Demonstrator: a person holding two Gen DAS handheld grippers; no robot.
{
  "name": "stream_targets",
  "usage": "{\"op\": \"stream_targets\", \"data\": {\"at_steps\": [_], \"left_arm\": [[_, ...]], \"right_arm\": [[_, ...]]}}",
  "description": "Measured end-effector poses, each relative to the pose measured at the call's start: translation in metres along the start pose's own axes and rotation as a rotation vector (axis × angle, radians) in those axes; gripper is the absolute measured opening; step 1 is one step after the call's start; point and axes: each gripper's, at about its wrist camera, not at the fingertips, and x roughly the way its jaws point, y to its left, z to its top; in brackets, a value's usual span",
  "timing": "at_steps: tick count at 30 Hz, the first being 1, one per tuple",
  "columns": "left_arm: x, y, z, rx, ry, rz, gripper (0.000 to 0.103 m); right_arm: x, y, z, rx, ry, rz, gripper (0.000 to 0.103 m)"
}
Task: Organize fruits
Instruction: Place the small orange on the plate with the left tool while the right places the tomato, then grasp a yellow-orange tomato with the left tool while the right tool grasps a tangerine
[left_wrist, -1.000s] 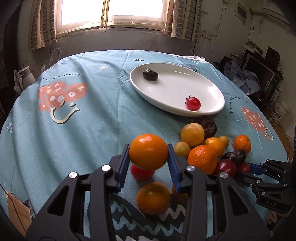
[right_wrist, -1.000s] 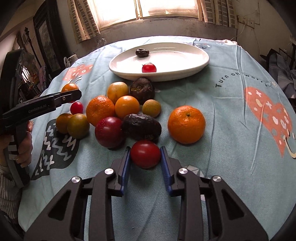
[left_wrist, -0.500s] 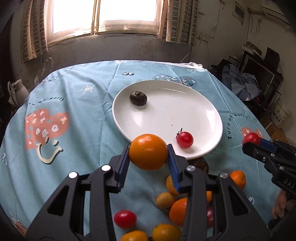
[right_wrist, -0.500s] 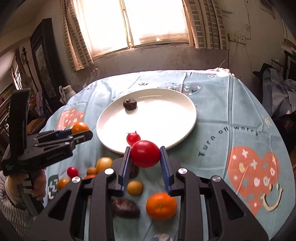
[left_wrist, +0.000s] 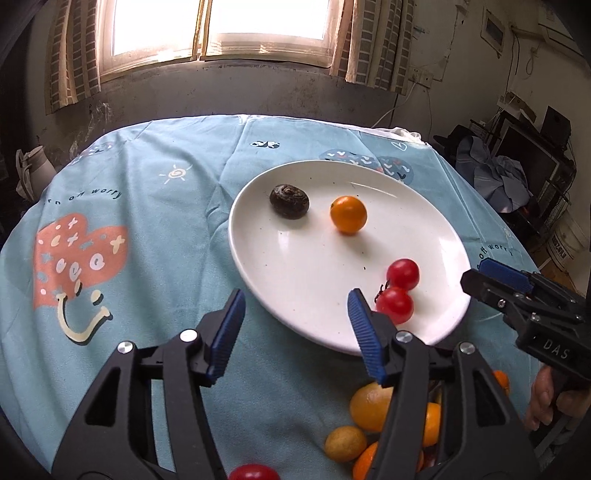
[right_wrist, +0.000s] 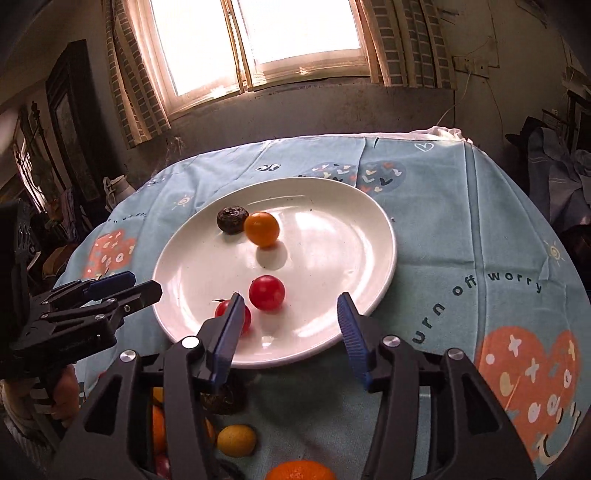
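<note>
The left gripper (left_wrist: 295, 328) hovers at the plate's near edge; its jaws have just been opening and stand apart with nothing between them. On the white plate (left_wrist: 436, 221) lie a dark fruit (left_wrist: 289, 201), an orange (left_wrist: 348, 214) just right of it, and two tomatoes (left_wrist: 399, 290) touching each other near the rim. The right gripper (right_wrist: 290, 328) hangs over the plate's near side, jaws also just opened and empty. More fruit (left_wrist: 369, 417) sits on the blue cloth (left_wrist: 147, 221) in front of the plate.
</note>
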Motion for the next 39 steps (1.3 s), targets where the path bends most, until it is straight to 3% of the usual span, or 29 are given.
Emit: {"op": "stream_targets", "data": {"at_steps": [5, 9, 15, 22, 27, 32, 39], "left_arm": [[-0.042, 0.024, -0.039, -0.014, -0.004, 0.036, 0.063], [-0.064, 0.034, -0.081, -0.014, 0.025, 0.067, 0.062], [-0.093, 0.015, -0.117, 0.074, 0.000, 0.052, 0.063], [-0.084, 0.003, -0.127, 0.147, 0.034, 0.045, 0.059], [-0.077, 0.004, -0.127, 0.152, 0.068, -0.016, 0.040], [-0.067, 0.002, -0.132, 0.186, 0.120, -0.007, 0.038], [-0.077, -0.005, -0.131, 0.198, 0.063, 0.013, 0.038]], "right_arm": [[-0.055, -0.006, -0.028, 0.027, -0.054, 0.048, 0.053], [-0.076, -0.011, -0.063, 0.035, -0.035, 0.040, 0.053], [-0.093, -0.013, -0.091, 0.042, -0.028, 0.043, 0.054], [-0.088, -0.011, -0.095, 0.030, -0.006, 0.022, 0.055], [-0.085, -0.013, -0.096, 0.036, 0.002, 0.008, 0.055], [-0.082, -0.015, -0.097, 0.043, 0.012, -0.003, 0.055], [-0.068, -0.012, -0.099, 0.019, 0.054, -0.028, 0.055]]}}
